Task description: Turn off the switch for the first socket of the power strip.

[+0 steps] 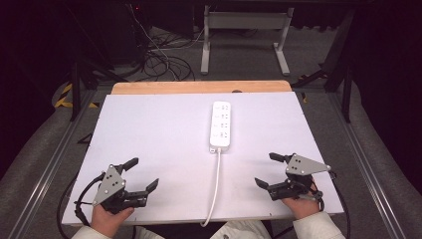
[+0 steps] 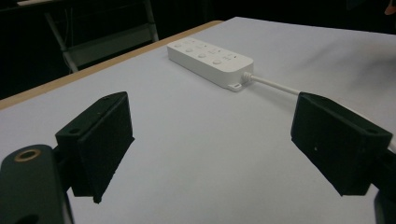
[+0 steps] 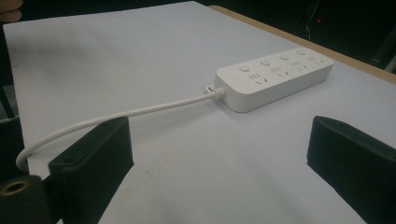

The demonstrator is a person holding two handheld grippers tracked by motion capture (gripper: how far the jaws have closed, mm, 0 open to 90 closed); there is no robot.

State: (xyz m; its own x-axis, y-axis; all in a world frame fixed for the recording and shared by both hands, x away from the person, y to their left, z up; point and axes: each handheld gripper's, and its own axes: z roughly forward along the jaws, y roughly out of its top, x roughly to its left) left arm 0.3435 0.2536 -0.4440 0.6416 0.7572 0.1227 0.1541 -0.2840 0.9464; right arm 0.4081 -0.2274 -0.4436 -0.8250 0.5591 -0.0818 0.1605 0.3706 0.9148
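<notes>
A white power strip (image 1: 221, 125) with several sockets and buttons lies on the white tabletop (image 1: 159, 134), a little right of centre, its long side running away from me. Its white cable (image 1: 216, 184) runs back over the near table edge. My left gripper (image 1: 142, 174) rests at the near left, jaws wide open and empty. At the near right my right gripper (image 1: 268, 170) is likewise open with nothing between its jaws. The power strip (image 2: 210, 57) lies ahead of the left gripper (image 2: 210, 154), and the power strip (image 3: 273, 77) with its cable (image 3: 140, 112) lies ahead of the right gripper (image 3: 219, 172).
A wooden strip (image 1: 199, 87) borders the table's far edge. Beyond it, on the floor, stand a white metal frame (image 1: 244, 35) and tangled cables (image 1: 159, 55). Metal rails (image 1: 54, 154) run along both sides of the table.
</notes>
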